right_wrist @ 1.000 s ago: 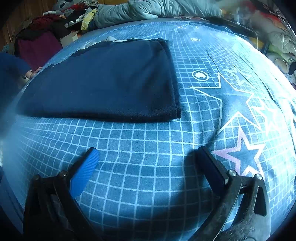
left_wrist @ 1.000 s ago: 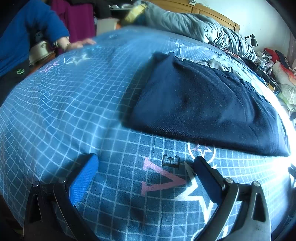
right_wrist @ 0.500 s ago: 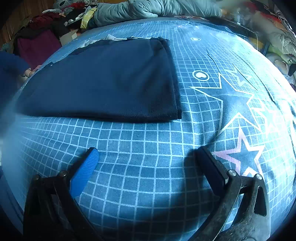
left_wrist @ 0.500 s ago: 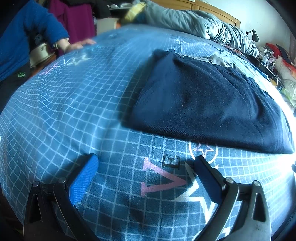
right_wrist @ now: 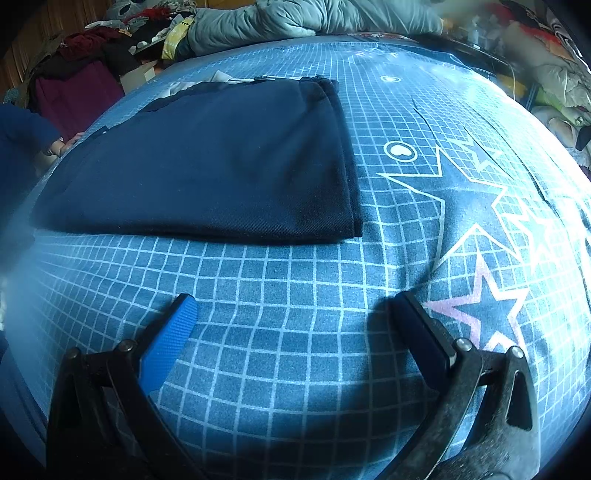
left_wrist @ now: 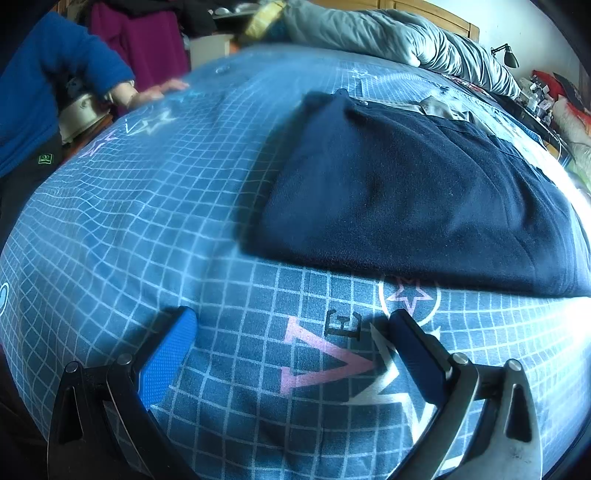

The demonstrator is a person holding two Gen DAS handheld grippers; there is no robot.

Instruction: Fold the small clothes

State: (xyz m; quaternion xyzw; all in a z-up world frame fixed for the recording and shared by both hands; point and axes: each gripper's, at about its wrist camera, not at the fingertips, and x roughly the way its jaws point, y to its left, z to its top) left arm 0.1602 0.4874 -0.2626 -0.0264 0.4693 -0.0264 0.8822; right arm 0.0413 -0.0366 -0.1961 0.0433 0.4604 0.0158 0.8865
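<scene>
Seemingly between folds, both the left gripper and right gripper hover spread and empty, next needing the navy garment's near edge.

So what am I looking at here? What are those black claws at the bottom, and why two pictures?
There is no robot. A person holds a two-finger gripper in each hand, and each gripper carries a wide-angle camera looking forward along its fingers. That is why everything bulges.

One picture is from the left gripper, the other from the right gripper. The claws are their fingers, with blue pads. Both are open and hold nothing.

Under them is a bed with a blue grid cover printed with stars. On it lies a dark navy garment, flat and already folded, with stacked layers showing along one edge. The same garment shows in the left picture. A grey duvet is bunched at the far end. A hand in a blue sleeve rests at the bed's edge.
</scene>
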